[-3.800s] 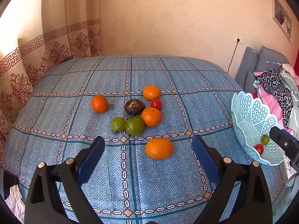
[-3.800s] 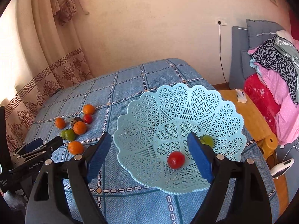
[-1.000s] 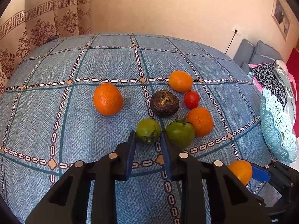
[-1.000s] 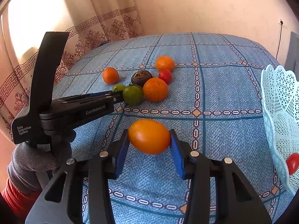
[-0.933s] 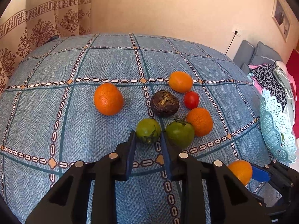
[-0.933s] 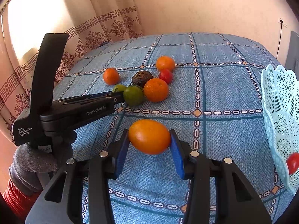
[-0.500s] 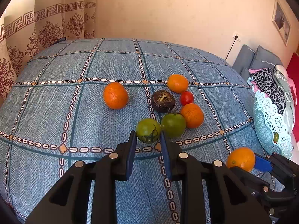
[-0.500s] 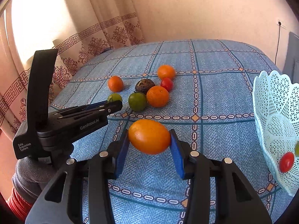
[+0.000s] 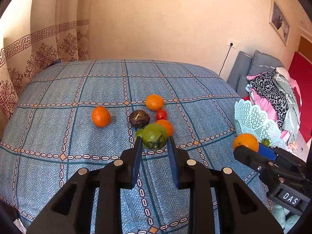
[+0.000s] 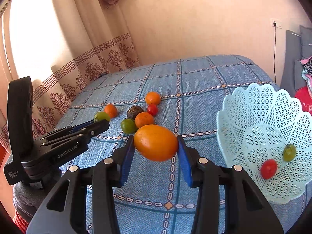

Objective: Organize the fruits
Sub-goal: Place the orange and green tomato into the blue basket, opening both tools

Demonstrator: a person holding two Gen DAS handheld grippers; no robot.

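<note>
The left tool (image 9: 153, 145) has just lifted a green tomato (image 9: 154, 138) off the tabletop (image 9: 58, 128), clamped, while the right tool (image 10: 156, 146) grips the orange (image 10: 156, 142), the basket (image 10: 263, 117) at its three o'clock.

Warm daylight floods in through the curtain (image 10: 58, 74) at left, blown out to white glare there; both fisheye views bend strongly at dark vignetted corners, and fruits cast soft shadows rightward

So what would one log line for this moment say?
left gripper: shut on green tomato | right gripper: shut on large orange | basket: two fruits inside
</note>
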